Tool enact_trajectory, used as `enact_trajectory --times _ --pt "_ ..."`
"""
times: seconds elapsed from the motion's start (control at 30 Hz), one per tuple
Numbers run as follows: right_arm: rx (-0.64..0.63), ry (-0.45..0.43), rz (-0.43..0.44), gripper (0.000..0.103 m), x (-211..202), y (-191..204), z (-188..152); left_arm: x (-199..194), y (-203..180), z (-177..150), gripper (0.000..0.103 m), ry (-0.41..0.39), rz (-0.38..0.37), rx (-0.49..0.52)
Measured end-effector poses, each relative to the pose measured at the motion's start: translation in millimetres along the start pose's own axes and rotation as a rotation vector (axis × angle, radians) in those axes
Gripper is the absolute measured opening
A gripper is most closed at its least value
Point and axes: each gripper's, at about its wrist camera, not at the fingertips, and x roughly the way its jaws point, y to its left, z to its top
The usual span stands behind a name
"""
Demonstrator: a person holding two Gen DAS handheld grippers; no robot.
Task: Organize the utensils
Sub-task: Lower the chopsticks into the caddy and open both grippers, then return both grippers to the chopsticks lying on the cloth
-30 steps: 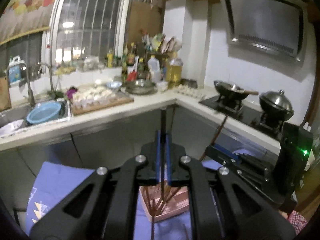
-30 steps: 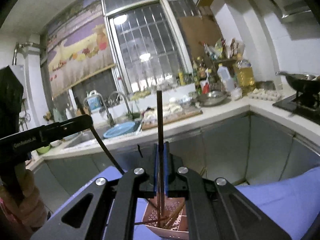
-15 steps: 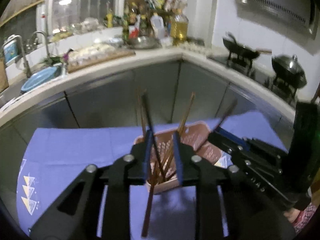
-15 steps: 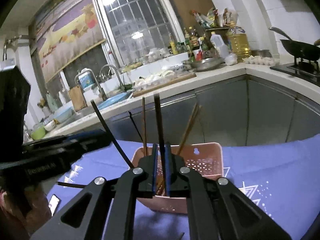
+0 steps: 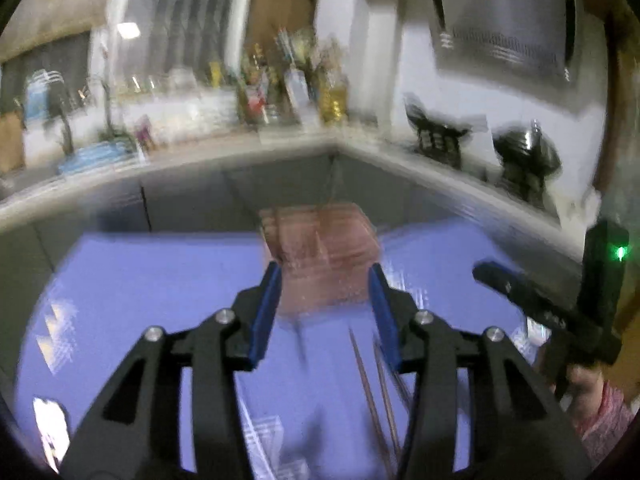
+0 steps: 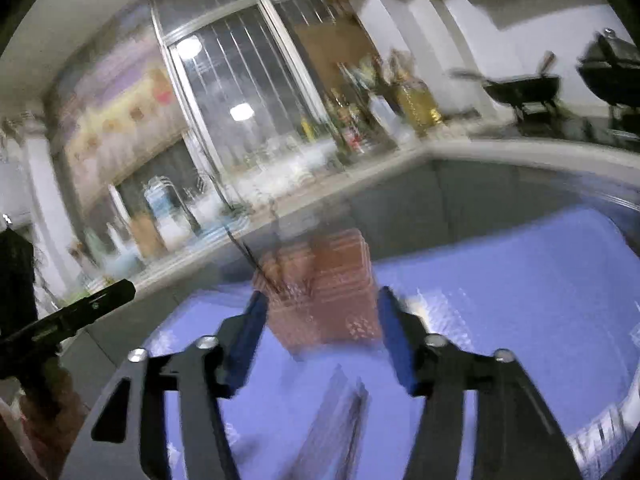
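Both views are blurred by motion. A pink plastic utensil basket (image 5: 320,256) stands on the blue cloth (image 5: 140,280), just beyond my left gripper (image 5: 325,280), which is open and empty. Several brown chopsticks (image 5: 376,396) lie on the cloth below the jaws. In the right wrist view the same basket (image 6: 324,296) holds dark chopsticks (image 6: 248,252) that stick up at its left. My right gripper (image 6: 320,312) is open and empty in front of it. More chopsticks (image 6: 340,412) lie blurred on the cloth under it.
A kitchen counter (image 5: 200,160) with sink, bottles and a chopping board runs behind the table. A wok (image 5: 436,136) and a pot (image 5: 524,156) sit on the stove at the right. The other gripper (image 5: 560,304) shows at the right edge.
Both grippers have opened and let go of their chopsticks, which now stand in the basket. Both grippers have pulled back and the views have swung fast.
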Motion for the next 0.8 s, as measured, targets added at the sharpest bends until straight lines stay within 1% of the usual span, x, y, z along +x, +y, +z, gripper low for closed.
enact_trajectory --times 0.03,0.07,0.1,0.13,0.2,0.23,0.4,0.5,0.6,0.67,0.73,0.8 --pt "0.0 0.068 -0.035 0.037 5 -3 -18 10 -3 -14 0.043 0.053 -0.009 0.001" --pt "0.01 0.16 -0.057 0.029 13 -8 -42 31 -7 -38 0.043 0.15 -0.025 -0.007" --pt "0.014 0.229 -0.061 0.025 19 -10 -62 43 -8 -50 0.04 0.201 -0.035 -0.017" --pt "0.005 0.288 -0.074 0.024 23 -10 -80 59 -12 -68 0.036 0.269 -0.057 -0.033" --pt "-0.019 0.353 -0.083 0.024 27 -3 -102 74 -20 -85 0.035 0.324 -0.073 -0.028" --pt "-0.034 0.375 -0.081 0.024 27 2 -111 81 -25 -94 0.035 0.341 -0.061 -0.015" --pt "-0.126 0.424 -0.111 0.024 30 19 -129 100 -43 -115 0.035 0.389 -0.034 0.038" --pt "-0.188 0.418 -0.171 0.024 31 22 -134 107 -47 -123 0.035 0.411 -0.002 0.058" --pt "-0.206 0.415 -0.206 0.024 30 18 -133 106 -48 -126 0.035 0.4 0.003 0.076" --pt "-0.226 0.412 -0.226 0.024 33 19 -133 110 -54 -127 0.035 0.395 0.043 0.114" --pt "-0.228 0.414 -0.225 0.024 36 21 -133 114 -61 -127 0.035 0.385 0.075 0.152" --pt "-0.243 0.416 -0.22 0.024 37 24 -135 117 -63 -125 0.035 0.385 0.08 0.156"
